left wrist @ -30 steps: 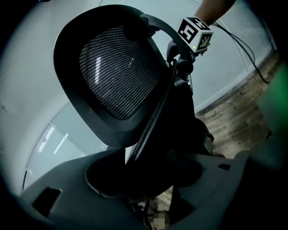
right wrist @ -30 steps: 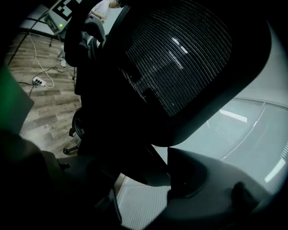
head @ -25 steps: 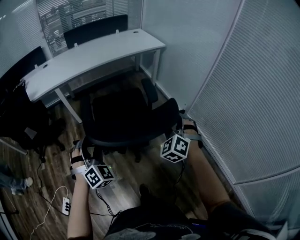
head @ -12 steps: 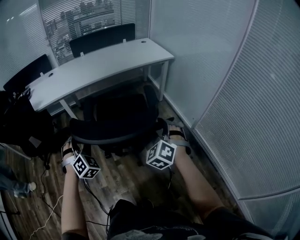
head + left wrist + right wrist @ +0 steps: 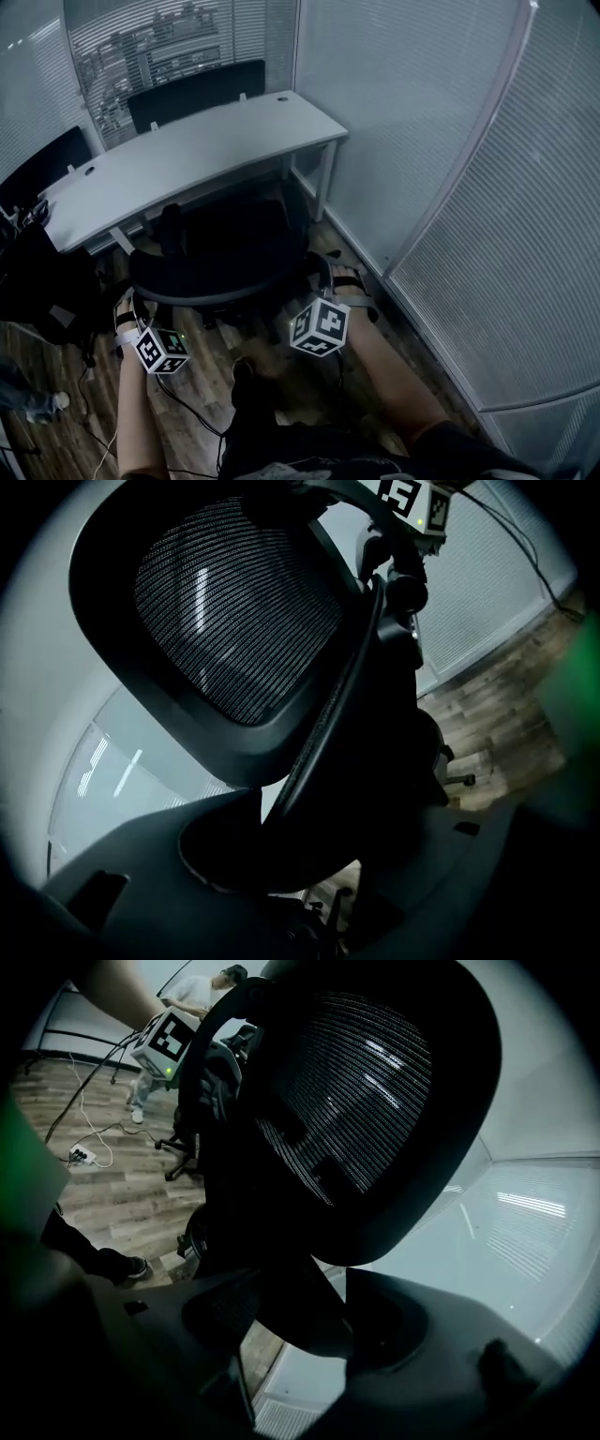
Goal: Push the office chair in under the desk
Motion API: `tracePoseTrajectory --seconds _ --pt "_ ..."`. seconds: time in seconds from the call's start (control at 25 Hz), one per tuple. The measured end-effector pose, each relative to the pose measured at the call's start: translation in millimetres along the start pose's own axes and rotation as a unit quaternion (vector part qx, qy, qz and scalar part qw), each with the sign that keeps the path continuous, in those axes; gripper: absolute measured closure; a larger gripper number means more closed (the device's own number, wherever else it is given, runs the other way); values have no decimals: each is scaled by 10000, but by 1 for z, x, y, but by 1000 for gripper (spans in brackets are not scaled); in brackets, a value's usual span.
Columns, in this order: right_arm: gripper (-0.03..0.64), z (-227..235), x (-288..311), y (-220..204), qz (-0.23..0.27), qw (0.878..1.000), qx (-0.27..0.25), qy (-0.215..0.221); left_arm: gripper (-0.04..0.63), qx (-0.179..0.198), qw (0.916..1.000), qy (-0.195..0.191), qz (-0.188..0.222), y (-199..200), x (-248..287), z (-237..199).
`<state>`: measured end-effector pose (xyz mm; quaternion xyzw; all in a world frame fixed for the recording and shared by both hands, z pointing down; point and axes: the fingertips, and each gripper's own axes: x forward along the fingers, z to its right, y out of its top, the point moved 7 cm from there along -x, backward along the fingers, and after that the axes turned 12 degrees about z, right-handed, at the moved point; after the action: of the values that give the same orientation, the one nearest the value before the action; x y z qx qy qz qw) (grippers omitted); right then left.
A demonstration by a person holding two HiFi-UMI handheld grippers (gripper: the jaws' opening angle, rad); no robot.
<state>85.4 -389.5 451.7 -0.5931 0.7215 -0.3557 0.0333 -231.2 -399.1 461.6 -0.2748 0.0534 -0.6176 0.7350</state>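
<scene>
The black office chair (image 5: 225, 251) stands in front of the white desk (image 5: 187, 150), its seat partly under the desktop edge and its mesh backrest (image 5: 234, 611) towards me. My left gripper (image 5: 134, 286) holds the backrest's left rim, which runs between its jaws (image 5: 272, 817). On the opposite rim, my right gripper (image 5: 319, 274) is clamped, with the mesh (image 5: 366, 1101) filling its view above the jaws (image 5: 309, 1312). Each gripper's marker cube shows in the other's view, the right one (image 5: 412, 503) and the left one (image 5: 169, 1040).
A frosted partition wall (image 5: 450, 187) runs close along the right. A second black chair (image 5: 197, 89) stands behind the desk, and another dark chair (image 5: 42, 169) and dark gear (image 5: 37, 281) stand at the left. Cables (image 5: 187, 403) and a power strip (image 5: 80, 1155) lie on the wood floor.
The chair has rolled forward towards the desk, and both grippers have gone with it, still on the backrest's rims. The seat now reaches under the desktop edge.
</scene>
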Motion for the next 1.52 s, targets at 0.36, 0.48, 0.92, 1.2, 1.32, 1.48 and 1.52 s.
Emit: tracePoseTrajectory --seconds 0.36,0.48,0.92,1.2,1.32,1.48,1.52 --pt "357 39 92 24 -549 9975 -132 414 327 15 9997 -70 219 -35 91 -50" --pt "357 51 121 32 -617 9974 -108 366 327 -6 9995 -130 276 -45 119 -65" --pt "357 84 222 43 -931 9956 -48 77 327 -2 9989 -263 393 -73 220 -107" --pt "357 100 261 41 -1126 9936 54 -107 327 2 9982 -375 462 -81 259 -121" --pt "357 104 270 41 -1110 9936 76 -179 327 -41 9978 -426 498 -82 269 -127" --pt "356 113 279 38 -814 9961 32 -348 327 -48 9978 -454 476 -78 282 -133" --pt "356 116 281 36 -728 9965 27 -407 327 -45 9979 -438 473 -77 285 -133"
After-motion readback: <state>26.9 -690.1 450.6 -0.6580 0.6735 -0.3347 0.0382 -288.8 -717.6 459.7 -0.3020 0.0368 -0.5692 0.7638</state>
